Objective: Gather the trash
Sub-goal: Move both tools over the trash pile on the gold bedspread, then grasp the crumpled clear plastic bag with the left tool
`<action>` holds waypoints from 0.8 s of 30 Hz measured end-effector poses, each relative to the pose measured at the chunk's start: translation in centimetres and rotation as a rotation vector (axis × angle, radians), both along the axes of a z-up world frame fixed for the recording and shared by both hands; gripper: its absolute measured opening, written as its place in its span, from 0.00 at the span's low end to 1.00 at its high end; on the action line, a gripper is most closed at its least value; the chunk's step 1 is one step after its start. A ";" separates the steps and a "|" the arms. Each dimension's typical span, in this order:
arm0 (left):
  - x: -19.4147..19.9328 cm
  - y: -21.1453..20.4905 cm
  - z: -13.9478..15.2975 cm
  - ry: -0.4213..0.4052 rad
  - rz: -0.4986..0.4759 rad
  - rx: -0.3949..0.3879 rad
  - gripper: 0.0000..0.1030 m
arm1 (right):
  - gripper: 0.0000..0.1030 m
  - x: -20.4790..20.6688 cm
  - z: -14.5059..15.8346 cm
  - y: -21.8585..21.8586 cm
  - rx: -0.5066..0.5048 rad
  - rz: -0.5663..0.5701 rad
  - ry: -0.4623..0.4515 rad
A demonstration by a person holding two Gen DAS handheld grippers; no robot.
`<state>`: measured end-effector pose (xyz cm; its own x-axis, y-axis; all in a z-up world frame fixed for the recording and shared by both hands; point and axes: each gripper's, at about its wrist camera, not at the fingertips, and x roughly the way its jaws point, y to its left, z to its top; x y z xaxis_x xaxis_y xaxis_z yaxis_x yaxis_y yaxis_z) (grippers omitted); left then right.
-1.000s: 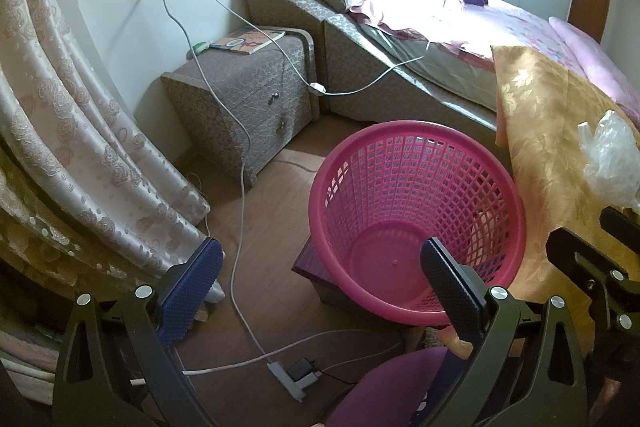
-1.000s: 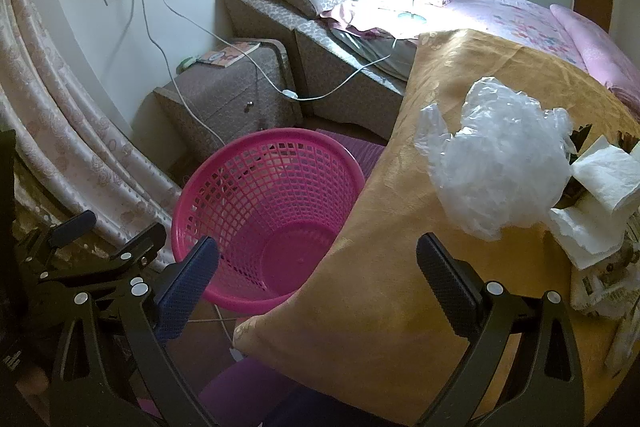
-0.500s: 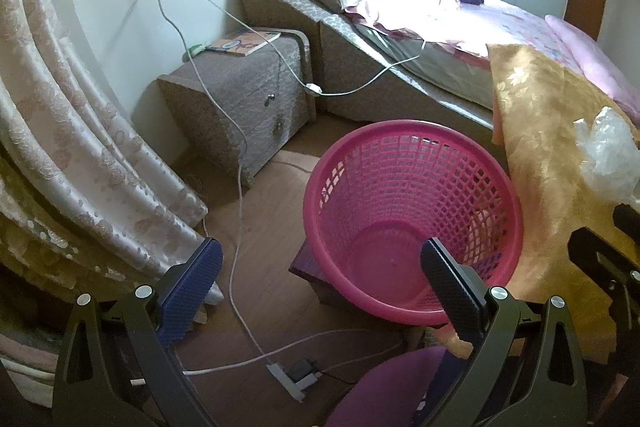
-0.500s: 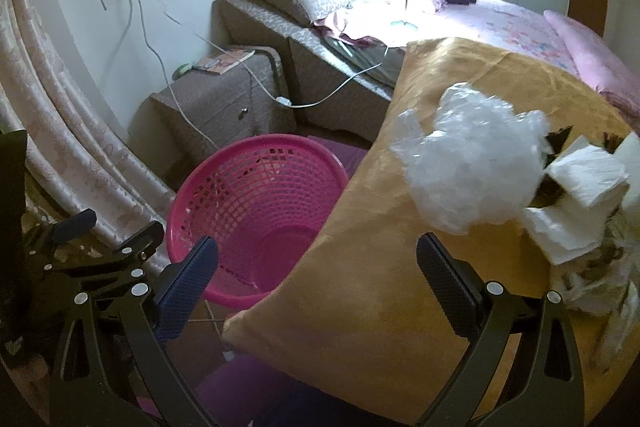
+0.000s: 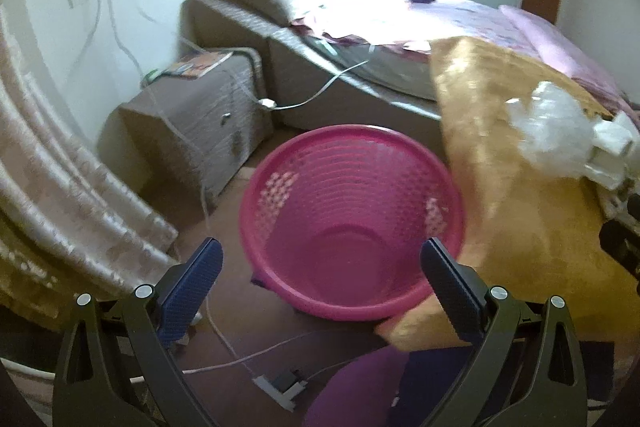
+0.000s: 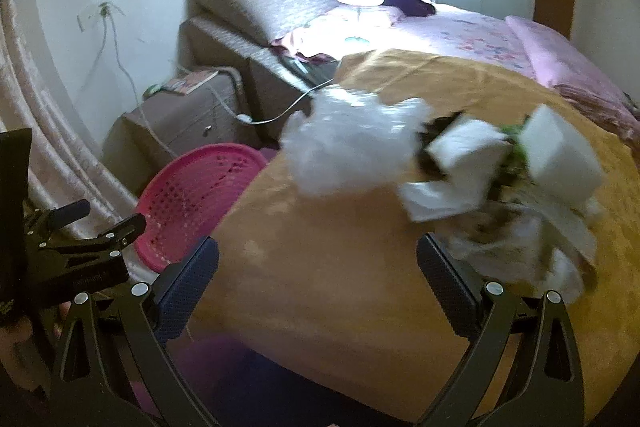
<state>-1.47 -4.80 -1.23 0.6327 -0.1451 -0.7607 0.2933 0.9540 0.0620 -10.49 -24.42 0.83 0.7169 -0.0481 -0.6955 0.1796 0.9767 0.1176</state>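
Bedroom | crumpled white plastic bag [image 6: 352, 143] on gold blanket [image 6: 320, 267] | pink basket [image 5: 352, 219] empty

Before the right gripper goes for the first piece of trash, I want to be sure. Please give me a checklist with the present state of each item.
1. Right gripper open, nothing held: ok.
2. Left gripper open, nothing held: ok.
3. Pink basket upright, nothing seen inside: ok.
4. Crumpled plastic bag on the golden blanket, uncovered: ok.
5. Sharp view of the tissue pieces: not ok, blurred.
6. Bag's weight: cannot tell.
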 end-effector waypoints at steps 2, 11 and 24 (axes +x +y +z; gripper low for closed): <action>-0.3 -0.8 0.2 -0.003 -0.030 -0.014 0.93 | 0.93 -0.8 0.2 -0.8 -0.006 -0.019 -0.010; -1.6 -5.5 1.9 -0.067 -0.168 -0.019 0.93 | 0.93 -3.1 0.5 -4.7 0.003 -0.110 -0.028; -0.3 -14.5 4.9 -0.029 -0.368 -0.085 0.93 | 0.93 -6.3 0.3 -10.1 0.049 -0.246 -0.056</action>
<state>-1.74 -19.29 3.62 0.5474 -0.4288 -0.7187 0.6169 0.7870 0.0003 -16.74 -34.53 1.09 0.7251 -0.1931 -0.6610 0.4029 0.8974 0.1798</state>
